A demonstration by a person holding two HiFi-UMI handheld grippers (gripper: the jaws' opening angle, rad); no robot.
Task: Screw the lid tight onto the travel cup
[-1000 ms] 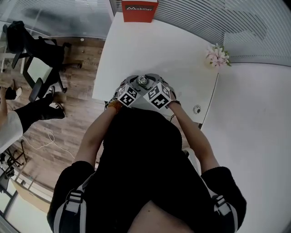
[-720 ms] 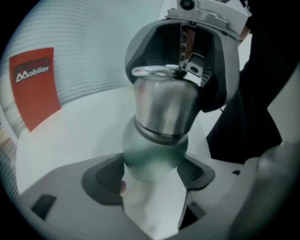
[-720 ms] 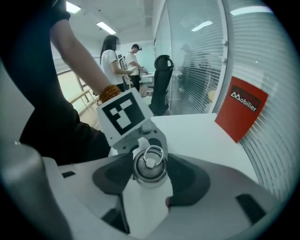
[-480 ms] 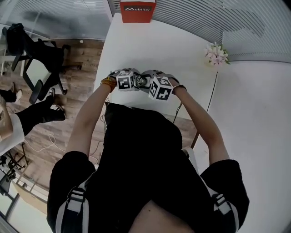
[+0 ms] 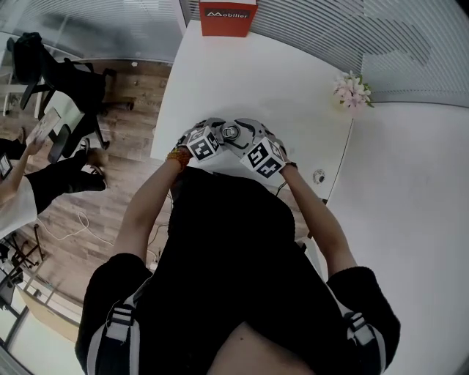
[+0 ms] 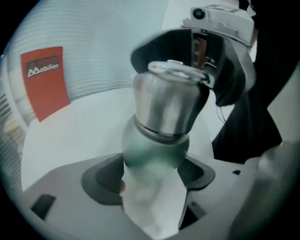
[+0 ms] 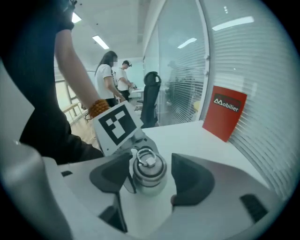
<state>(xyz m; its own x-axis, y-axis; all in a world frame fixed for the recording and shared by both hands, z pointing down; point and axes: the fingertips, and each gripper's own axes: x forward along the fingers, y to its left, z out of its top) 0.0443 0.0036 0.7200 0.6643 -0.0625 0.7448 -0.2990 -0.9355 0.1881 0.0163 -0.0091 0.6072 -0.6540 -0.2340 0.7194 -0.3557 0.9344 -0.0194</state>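
The travel cup (image 6: 154, 150), pale green with a steel lid (image 6: 166, 103), stands between my left gripper's (image 6: 154, 176) pads, which press on its body from both sides. In the right gripper view the lid (image 7: 149, 168), with its ring on top, sits between the jaws of my right gripper (image 7: 151, 180). Those jaws are opening, and a gap shows between the lid and the right pad (image 7: 187, 180). In the head view both grippers meet at the lid (image 5: 231, 132) over the near edge of the white table (image 5: 249, 80): left gripper (image 5: 212, 139), right gripper (image 5: 249, 143).
A red sign (image 5: 226, 18) stands at the table's far end and a small flower bunch (image 5: 352, 89) at its right. Left of the table is wooden floor with an office chair (image 5: 58, 80). Two people (image 7: 112, 77) stand in the background.
Both grippers and the cup moved out over the table half a second ago, then came back toward the body. The right gripper's marker cube has shifted right and nearer.
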